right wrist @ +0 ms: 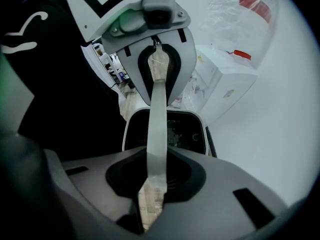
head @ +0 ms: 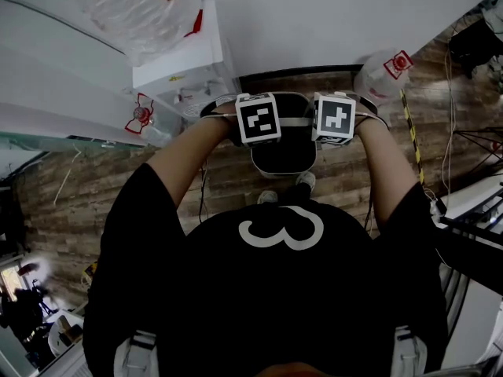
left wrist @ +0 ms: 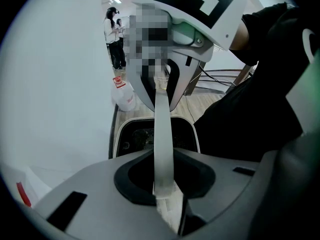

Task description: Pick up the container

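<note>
The container [head: 283, 154] is a white-rimmed bin with a dark inside, hanging over the wood floor in front of the person's feet. Its thin white handle [head: 295, 122] runs between the two grippers. My left gripper [head: 258, 119] is shut on the handle's left end, and my right gripper [head: 333, 118] is shut on its right end. In the left gripper view the handle [left wrist: 163, 134] rises from my jaws [left wrist: 166, 194] toward the other gripper, with the container [left wrist: 119, 139] below. The right gripper view shows the handle [right wrist: 156, 134] pinched in my jaws [right wrist: 151, 194] over the container [right wrist: 197, 134].
A white counter [head: 330, 14] stands just beyond the container. Clear plastic bags with red print lie on a white box [head: 149, 6] and on the floor at the right [head: 381, 73]. Cables and striped tape [head: 410, 128] run along the floor at the right. People [left wrist: 115, 31] stand far off.
</note>
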`<state>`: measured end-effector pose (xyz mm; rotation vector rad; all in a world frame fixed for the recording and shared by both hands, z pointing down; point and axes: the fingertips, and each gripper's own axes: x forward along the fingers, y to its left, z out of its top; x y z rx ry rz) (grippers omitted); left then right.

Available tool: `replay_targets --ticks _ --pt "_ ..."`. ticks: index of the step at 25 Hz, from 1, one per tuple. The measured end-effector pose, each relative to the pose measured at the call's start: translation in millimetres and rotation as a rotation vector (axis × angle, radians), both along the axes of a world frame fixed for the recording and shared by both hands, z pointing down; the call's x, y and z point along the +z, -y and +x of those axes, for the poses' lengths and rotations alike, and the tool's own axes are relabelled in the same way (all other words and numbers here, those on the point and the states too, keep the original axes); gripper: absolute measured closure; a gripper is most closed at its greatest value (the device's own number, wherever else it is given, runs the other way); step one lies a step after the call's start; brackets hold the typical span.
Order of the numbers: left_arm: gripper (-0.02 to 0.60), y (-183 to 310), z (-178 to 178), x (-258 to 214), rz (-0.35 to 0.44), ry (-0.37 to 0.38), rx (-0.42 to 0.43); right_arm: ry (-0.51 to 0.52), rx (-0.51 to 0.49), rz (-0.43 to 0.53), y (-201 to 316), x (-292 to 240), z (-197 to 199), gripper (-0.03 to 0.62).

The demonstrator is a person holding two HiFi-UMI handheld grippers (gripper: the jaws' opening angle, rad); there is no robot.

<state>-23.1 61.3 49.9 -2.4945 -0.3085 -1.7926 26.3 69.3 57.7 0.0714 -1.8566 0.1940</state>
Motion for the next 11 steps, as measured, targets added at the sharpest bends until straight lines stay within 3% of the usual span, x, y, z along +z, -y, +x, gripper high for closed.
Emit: replay_targets --ticks 7,11 --pt "0.506 -3.8 15.9 7.0 -0.02 0.042 0.001 -0.017 -0.009 -0.011 -1.5 4.1 21.6 0.526" --pt "0.506 -1.2 33.0 8.1 -0.019 0.029 0.011 -0.008 -0.006 -0.015 -1.3 5.1 34.3 0.526"
